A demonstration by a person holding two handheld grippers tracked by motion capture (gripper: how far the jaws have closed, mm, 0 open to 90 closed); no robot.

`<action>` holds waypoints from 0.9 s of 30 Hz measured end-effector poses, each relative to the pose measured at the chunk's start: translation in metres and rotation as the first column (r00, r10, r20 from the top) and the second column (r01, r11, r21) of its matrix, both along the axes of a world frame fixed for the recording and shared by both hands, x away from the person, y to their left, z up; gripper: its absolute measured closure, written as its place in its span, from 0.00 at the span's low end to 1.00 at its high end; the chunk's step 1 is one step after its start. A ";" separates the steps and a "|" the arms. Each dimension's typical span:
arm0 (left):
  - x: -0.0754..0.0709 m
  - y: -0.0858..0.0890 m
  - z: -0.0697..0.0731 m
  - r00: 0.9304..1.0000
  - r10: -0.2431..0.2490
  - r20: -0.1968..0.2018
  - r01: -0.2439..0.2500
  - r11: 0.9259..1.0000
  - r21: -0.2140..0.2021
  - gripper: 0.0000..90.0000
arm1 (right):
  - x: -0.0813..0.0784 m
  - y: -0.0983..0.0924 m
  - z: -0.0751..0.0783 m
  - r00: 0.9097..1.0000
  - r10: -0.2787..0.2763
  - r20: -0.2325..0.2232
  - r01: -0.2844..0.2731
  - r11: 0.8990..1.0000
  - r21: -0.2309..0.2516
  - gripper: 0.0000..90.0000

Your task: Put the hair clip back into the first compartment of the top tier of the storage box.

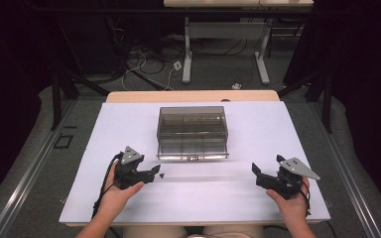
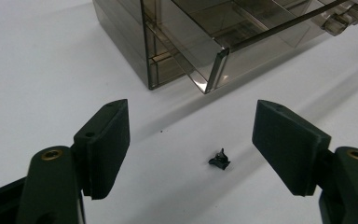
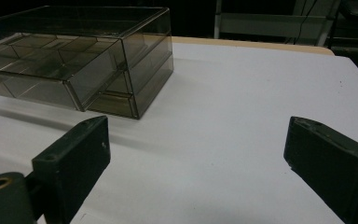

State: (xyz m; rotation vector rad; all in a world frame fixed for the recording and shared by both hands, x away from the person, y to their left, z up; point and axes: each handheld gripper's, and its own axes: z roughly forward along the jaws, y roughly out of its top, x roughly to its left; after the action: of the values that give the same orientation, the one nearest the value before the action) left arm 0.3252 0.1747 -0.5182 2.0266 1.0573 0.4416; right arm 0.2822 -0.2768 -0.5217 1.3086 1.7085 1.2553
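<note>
A smoky clear drawer box (image 1: 192, 124) stands mid-table with one drawer (image 1: 193, 148) pulled out toward me. In front of it, to the left, a tiny black part (image 1: 162, 175) lies on the white table top. My left gripper (image 1: 154, 172) rests low on the table and points right at that part. In the left gripper view the tiny black part (image 2: 219, 160) sits on the table between the open jaws of my left gripper (image 2: 191, 121), touching neither pad. My right gripper (image 1: 267, 166) is at the front right, open and holding nothing; in its own view the right gripper (image 3: 198, 135) faces bare table beside the drawer box (image 3: 135, 56).
The white table top (image 1: 258, 124) ends in a wooden strip at the back. Beyond it are dark floor, cables and desk legs (image 1: 187, 64). The drawer's handle bar (image 2: 307, 23) juts out toward the left gripper's side.
</note>
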 end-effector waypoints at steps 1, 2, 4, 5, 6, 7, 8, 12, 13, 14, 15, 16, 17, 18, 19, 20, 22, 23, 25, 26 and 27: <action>0.000 -0.001 0.000 1.000 -0.004 -0.007 0.004 1.000 0.002 0.32 | 0.000 0.000 0.000 1.000 0.000 -0.001 0.000 1.000 0.001 0.07; 0.001 -0.002 -0.001 1.000 -0.008 -0.013 0.008 1.000 0.002 0.33 | 0.000 0.000 0.000 1.000 0.001 -0.003 -0.001 1.000 -0.002 0.07; 0.001 -0.004 -0.002 1.000 -0.011 -0.016 0.011 1.000 0.008 0.34 | 0.000 0.000 0.000 1.000 0.000 -0.004 0.000 1.000 -0.001 0.08; 0.002 -0.006 -0.003 1.000 -0.011 -0.021 0.011 1.000 0.008 0.34 | 0.000 0.000 0.000 1.000 0.002 -0.007 -0.002 1.000 -0.002 0.08; 0.003 -0.007 -0.003 1.000 -0.015 -0.018 0.015 1.000 0.012 0.34 | -0.001 0.000 0.000 1.000 -0.001 -0.014 0.001 1.000 -0.009 0.08; 0.003 -0.007 -0.003 1.000 -0.015 -0.018 0.015 1.000 0.012 0.34 | 0.000 0.000 0.000 1.000 0.000 -0.009 0.000 1.000 -0.006 0.08; 0.003 -0.009 -0.004 1.000 -0.018 -0.021 0.018 1.000 0.017 0.35 | 0.000 0.000 0.000 1.000 -0.001 -0.009 0.000 1.000 -0.008 0.08; 0.005 -0.012 -0.006 0.999 -0.025 -0.021 0.026 1.000 0.017 0.37 | 0.000 -0.001 0.000 1.000 0.001 -0.008 -0.001 1.000 -0.010 0.08; 0.005 -0.012 -0.006 0.999 -0.025 -0.021 0.026 1.000 0.017 0.38 | 0.000 -0.001 0.000 1.000 0.002 -0.005 -0.003 1.000 -0.009 0.08; 0.005 -0.013 -0.006 0.999 -0.029 -0.031 0.029 0.999 0.017 0.40 | 0.000 -0.001 -0.001 1.000 0.004 -0.005 -0.004 1.000 -0.010 0.08; 0.006 -0.015 -0.006 0.999 -0.037 -0.040 0.038 0.999 0.012 0.41 | 0.000 -0.001 0.000 1.000 0.004 -0.010 -0.004 1.000 -0.014 0.08; 0.006 -0.015 -0.007 0.999 -0.037 -0.037 0.038 0.999 0.016 0.43 | 0.000 -0.001 -0.001 1.000 0.006 -0.012 -0.006 1.000 -0.012 0.08; 0.006 -0.016 -0.007 0.999 -0.039 -0.035 0.040 0.999 0.018 0.44 | 0.000 -0.001 -0.001 1.000 0.005 -0.015 -0.005 1.000 -0.013 0.08; 0.006 -0.016 -0.007 0.998 -0.044 -0.041 0.045 0.999 0.020 0.45 | 0.000 -0.001 -0.001 1.000 0.004 -0.013 -0.004 1.000 -0.012 0.08; 0.006 -0.017 -0.007 0.998 -0.047 -0.051 0.047 0.999 0.015 0.47 | 0.000 -0.001 -0.001 1.000 0.005 -0.013 -0.005 1.000 -0.012 0.08; 0.007 -0.017 -0.007 0.998 -0.047 -0.050 0.048 0.999 0.013 0.48 | 0.000 0.000 -0.001 1.000 0.004 -0.014 -0.004 1.000 -0.011 0.08; 0.007 -0.018 -0.008 0.997 -0.053 -0.064 0.054 0.999 0.010 0.52 | 0.001 0.000 -0.001 1.000 0.006 -0.005 -0.006 1.000 -0.005 0.08; 0.007 -0.018 -0.008 0.996 -0.054 -0.067 0.055 0.998 0.009 0.53 | 0.001 0.000 -0.001 1.000 0.005 -0.006 -0.005 1.000 -0.001 0.08; 0.007 -0.019 -0.010 0.996 -0.054 -0.069 0.055 0.998 0.012 0.56 | 0.001 -0.001 -0.002 1.000 0.003 -0.013 -0.003 1.000 -0.003 0.08; 0.007 -0.019 -0.010 0.996 -0.054 -0.069 0.055 0.998 0.012 0.57 | 0.001 -0.001 -0.002 1.000 0.003 -0.015 -0.003 1.000 -0.002 0.08; 0.007 -0.020 -0.011 0.995 -0.061 -0.080 0.062 0.998 0.017 0.58 | 0.001 -0.001 -0.001 1.000 0.001 -0.018 -0.001 1.000 -0.004 0.08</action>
State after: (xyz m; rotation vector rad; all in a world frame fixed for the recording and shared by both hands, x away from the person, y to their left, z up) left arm 0.3324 0.1552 -0.5290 2.1026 1.0386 0.3430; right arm 0.2831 -0.2776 -0.5231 1.3205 1.7237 1.2438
